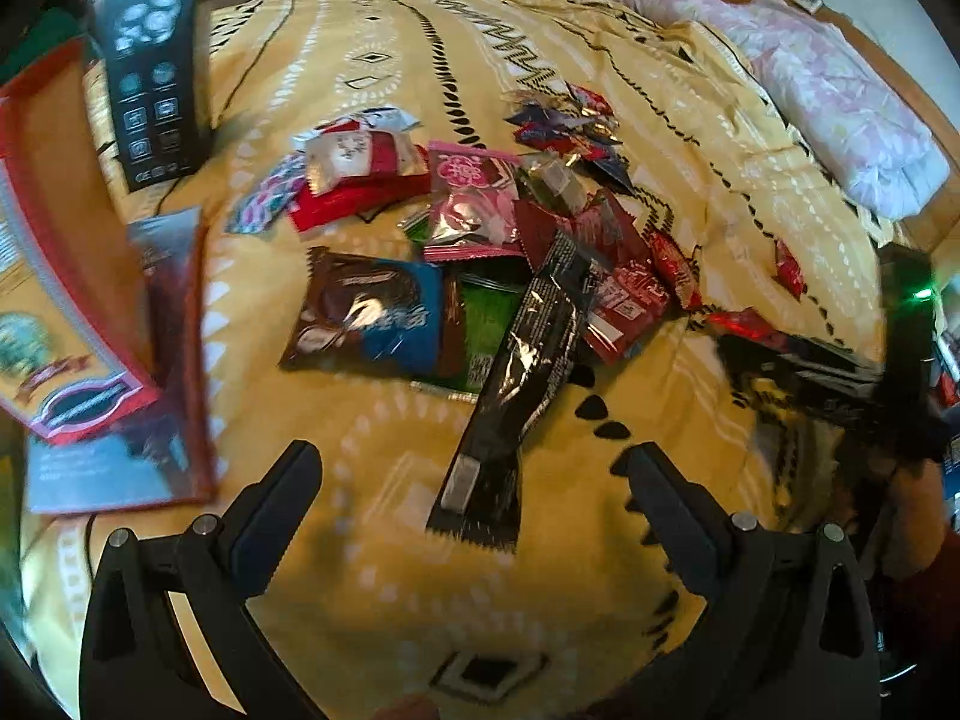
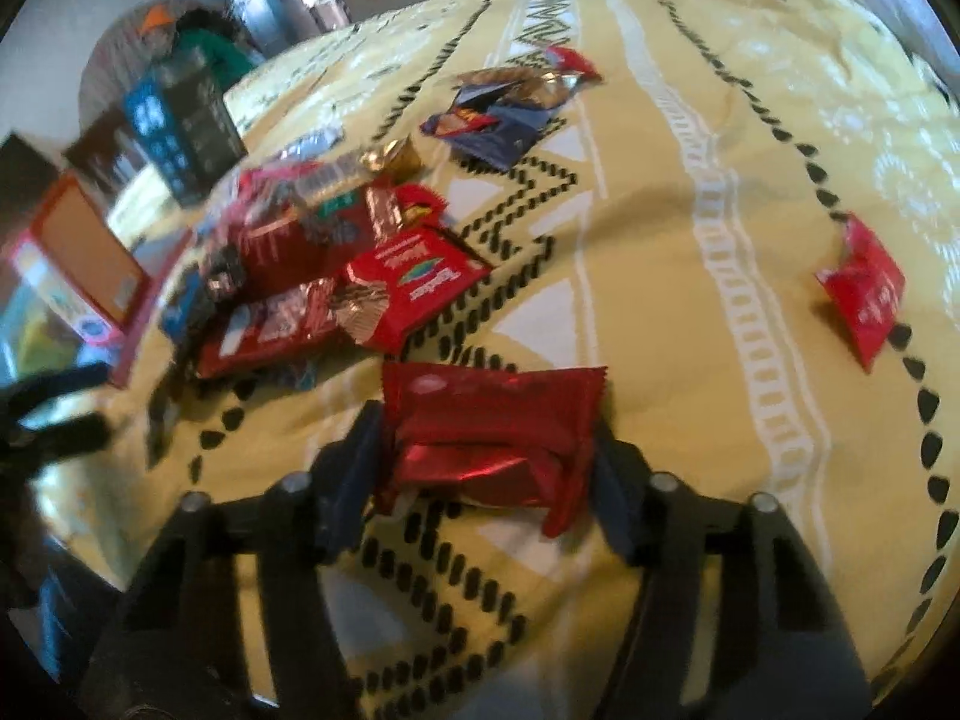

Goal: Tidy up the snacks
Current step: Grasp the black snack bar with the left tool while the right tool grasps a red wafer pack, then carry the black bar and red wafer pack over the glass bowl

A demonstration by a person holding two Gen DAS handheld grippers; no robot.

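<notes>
Black plastic left gripper, right gripper; silver pivot screws.

Snacks sit in a loose heap on the yellow patterned bedspread: a long black bar wrapper lies diagonally on top, a brown-and-blue packet just left of it, red wafer packs alongside.

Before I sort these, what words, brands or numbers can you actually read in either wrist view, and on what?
Nothing reads with certainty.
black box: white icons and small marks, too blurred.
brown-and-blue packet: white lettering, blurred.
long black wrapper: fine print, too small.
red lettered packet: white lettering, blurred.
nearest red packet: no legible print.
</notes>
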